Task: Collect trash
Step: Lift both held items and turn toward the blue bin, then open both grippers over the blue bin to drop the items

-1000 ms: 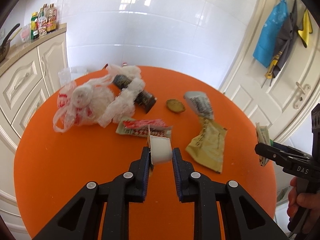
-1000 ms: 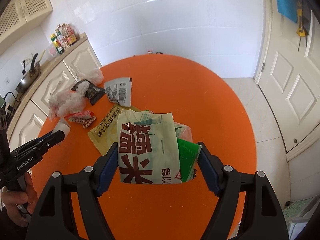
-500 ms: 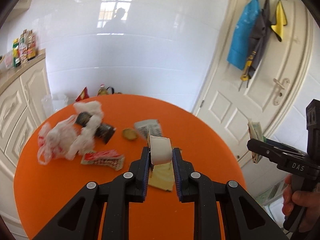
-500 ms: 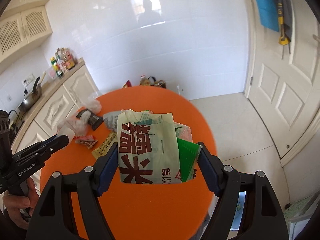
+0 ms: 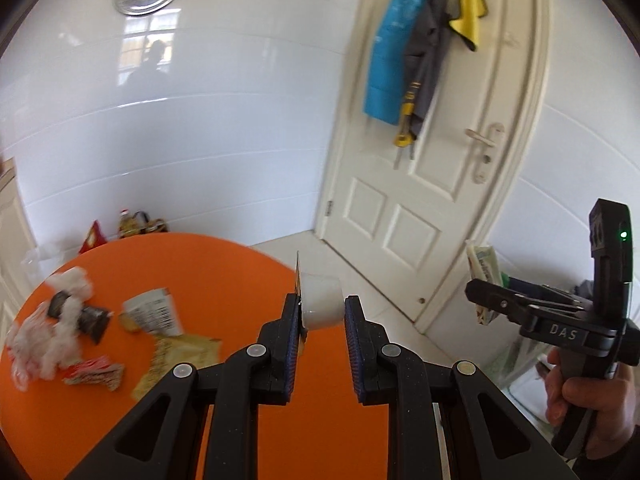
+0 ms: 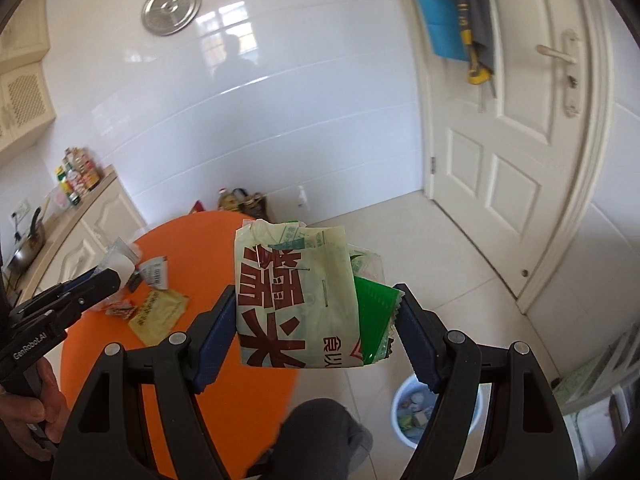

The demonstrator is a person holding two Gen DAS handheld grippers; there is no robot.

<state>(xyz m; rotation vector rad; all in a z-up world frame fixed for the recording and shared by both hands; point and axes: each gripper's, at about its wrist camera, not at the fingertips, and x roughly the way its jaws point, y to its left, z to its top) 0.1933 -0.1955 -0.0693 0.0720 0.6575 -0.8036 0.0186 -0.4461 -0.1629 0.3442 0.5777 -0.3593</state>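
A small white cup [image 5: 321, 305] with a peeled foil lid standing up at its left edge is pinched between the narrowly set jaws of the left gripper [image 5: 322, 320], which is held above the near right part of the round orange table [image 5: 224, 264]. A bundle of wrappers is clamped between the widely set jaws of the right gripper [image 6: 316, 316]: a pale green packet [image 6: 296, 300] printed with large red characters in front, and a bright green sachet [image 6: 374, 320] tucked against its right side. This gripper is held past the right edge of the table, over the tiled floor. More trash is left on the table, at its left side: a crumpled white plastic bag [image 5: 48, 340] around a dark wrapper [image 5: 90, 320], a red-and-white striped wrapper [image 5: 94, 374], a white packet with a barcode [image 5: 154, 312] and a yellow sachet [image 5: 176, 360]. On the floor to the near right, partly hidden behind the right gripper's finger, a white bin [image 6: 404, 408] with scraps inside is seen. A white door [image 5: 432, 184] hung with blue, grey and yellow cloths is seen at the far right.
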